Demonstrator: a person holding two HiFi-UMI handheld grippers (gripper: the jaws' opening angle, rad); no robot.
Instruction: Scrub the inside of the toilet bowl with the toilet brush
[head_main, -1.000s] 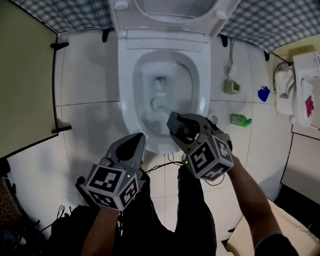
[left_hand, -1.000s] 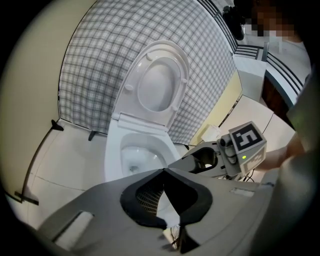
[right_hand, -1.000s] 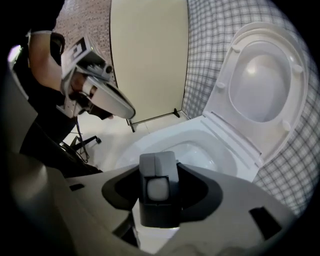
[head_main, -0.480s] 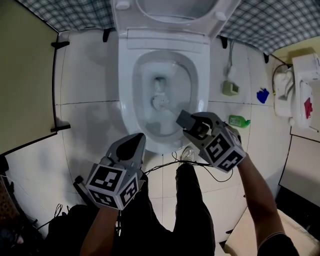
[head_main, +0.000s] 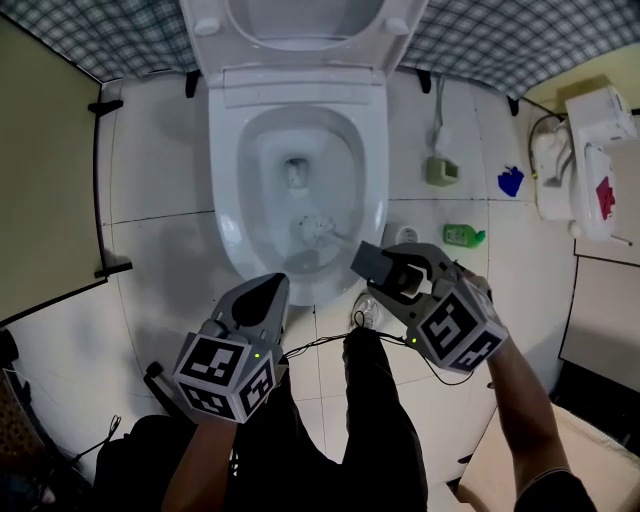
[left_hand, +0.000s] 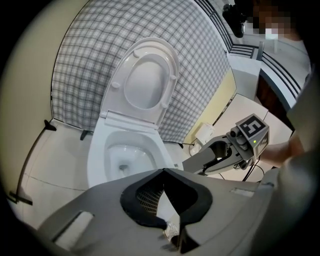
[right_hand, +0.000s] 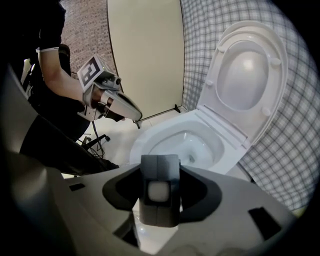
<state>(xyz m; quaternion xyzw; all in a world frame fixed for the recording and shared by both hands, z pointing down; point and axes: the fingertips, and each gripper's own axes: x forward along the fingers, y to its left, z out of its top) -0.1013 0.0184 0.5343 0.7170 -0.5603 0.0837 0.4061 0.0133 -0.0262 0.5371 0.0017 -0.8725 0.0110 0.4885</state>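
Note:
The white toilet (head_main: 225, 200) stands with lid and seat raised. The toilet brush's head (head_main: 315, 232) rests low in the bowl, near the front right wall. My right gripper (head_main: 372, 262) hangs over the front right rim, its jaws closing on the brush's grey handle block (right_hand: 160, 192), which fills the gap between them. The bowl (right_hand: 185, 145) lies just beyond that block. My left gripper (head_main: 268, 292) is shut and empty, held in front of the bowl's near rim. In the left gripper view its tips (left_hand: 162, 172) meet, with the toilet (left_hand: 125, 150) and right gripper (left_hand: 220, 155) ahead.
A green bottle (head_main: 462, 236), a small green holder (head_main: 438, 170) and a blue item (head_main: 510, 181) lie on the tiles right of the toilet. A white unit (head_main: 585, 170) stands far right, a yellow partition (head_main: 40, 170) left. Cables (head_main: 330, 345) trail by the person's legs (head_main: 370, 420).
My right gripper has drawn back and to the right, and the brush head has slid from mid-bowl toward the front right wall. The left gripper has stayed put.

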